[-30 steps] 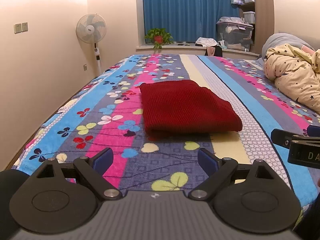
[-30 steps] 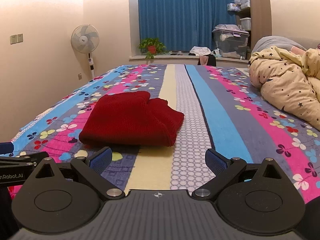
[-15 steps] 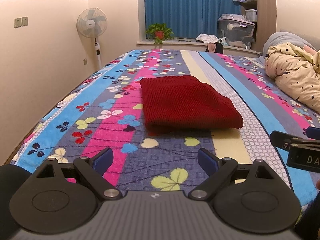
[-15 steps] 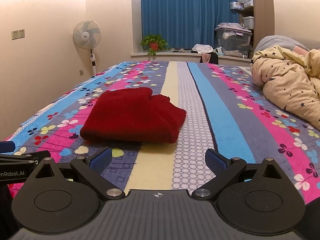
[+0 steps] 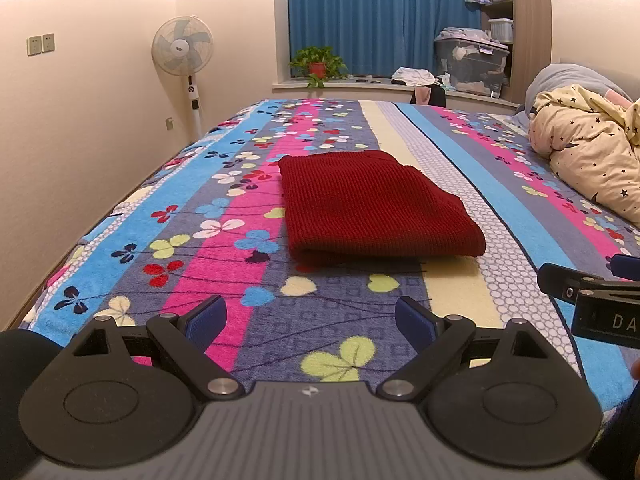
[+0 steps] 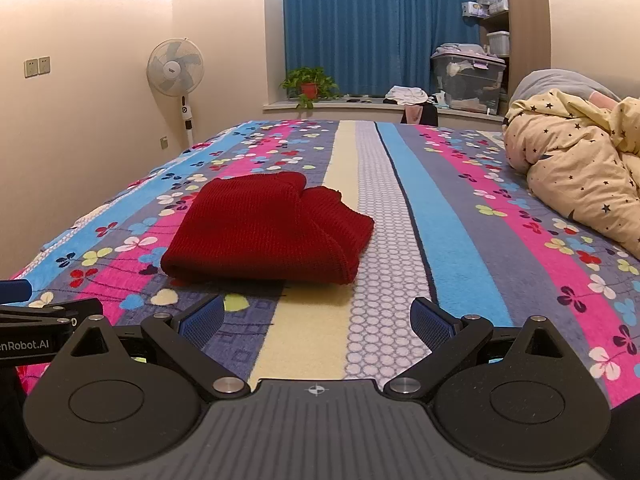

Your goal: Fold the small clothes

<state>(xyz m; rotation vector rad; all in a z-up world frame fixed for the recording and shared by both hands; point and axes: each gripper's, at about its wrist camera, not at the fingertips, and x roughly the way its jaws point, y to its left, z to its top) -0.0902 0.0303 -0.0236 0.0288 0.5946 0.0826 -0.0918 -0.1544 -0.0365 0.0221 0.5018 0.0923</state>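
A dark red knit garment (image 5: 372, 204) lies folded into a flat rectangle on the striped floral bedspread (image 5: 240, 208). It also shows in the right wrist view (image 6: 268, 228), ahead and to the left. My left gripper (image 5: 310, 316) is open and empty, held low over the bed's near edge, short of the garment. My right gripper (image 6: 316, 318) is open and empty, also short of the garment and to its right. Each gripper appears at the edge of the other's view.
A cream star-print quilt (image 5: 592, 160) is bunched at the right side of the bed. A standing fan (image 5: 182, 52) is by the left wall. A potted plant (image 5: 318, 66) and a storage bin (image 5: 470, 64) sit on the window ledge before blue curtains.
Both grippers have tilted and shifted slightly, so the garment sits a little differently in each view. The garment has not moved. Both stay open.
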